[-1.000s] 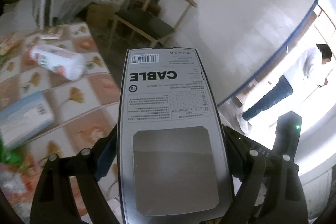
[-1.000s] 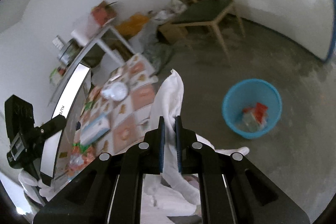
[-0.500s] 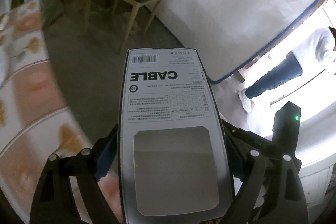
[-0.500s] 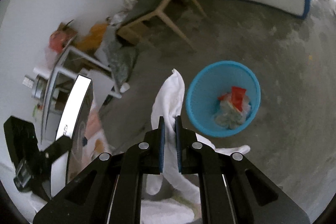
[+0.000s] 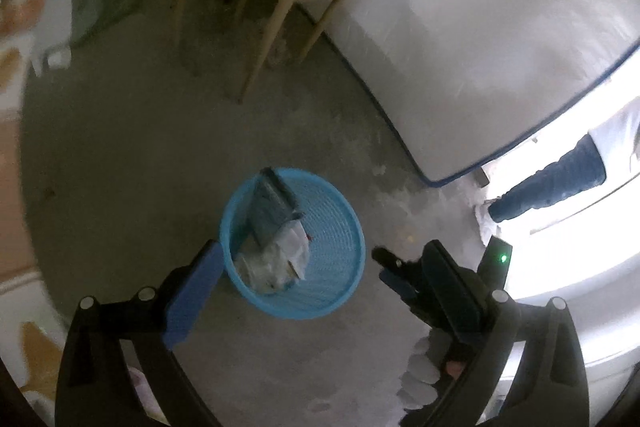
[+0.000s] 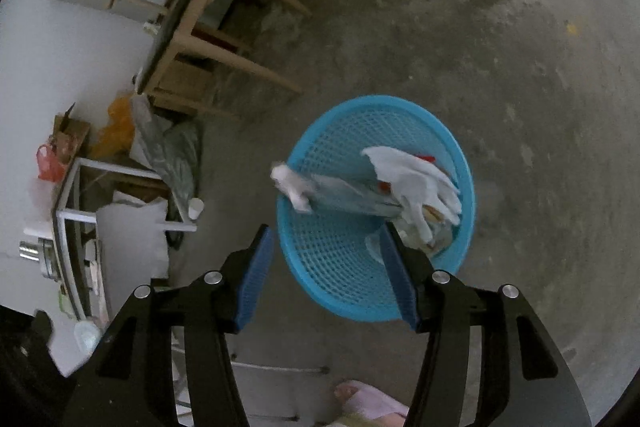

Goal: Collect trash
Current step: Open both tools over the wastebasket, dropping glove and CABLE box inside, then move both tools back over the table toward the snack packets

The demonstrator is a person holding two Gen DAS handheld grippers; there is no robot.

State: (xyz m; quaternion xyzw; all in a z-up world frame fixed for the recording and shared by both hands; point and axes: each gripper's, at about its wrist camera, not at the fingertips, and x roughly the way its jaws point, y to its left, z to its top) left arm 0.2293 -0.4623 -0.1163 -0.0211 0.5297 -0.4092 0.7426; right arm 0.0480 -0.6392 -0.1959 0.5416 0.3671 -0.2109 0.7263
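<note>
Trash basket point(image 6: 352, 259) holds a stiff box point(image 5: 272, 211) and limp cloth point(image 6: 416, 187); left gripper point(image 5: 296, 283) and right gripper point(image 6: 326, 271), jaws just opened, are spread with nothing between them

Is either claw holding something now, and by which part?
Nothing is held. Both the left claw and right claw are open; cable box and white glove are at the blue basket.

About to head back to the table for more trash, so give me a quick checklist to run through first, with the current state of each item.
1. Left tool empty, jaws wide apart: ok.
2. Right tool empty; its jaws have just been opening, nothing between them: ok.
3. Cable box inside the blue basket: ok, leaning on the wall.
4. White glove inside the basket: ok.
5. Second white piece at the rim: cannot tell, blurred.
6. Basket upright: ok.
</note>
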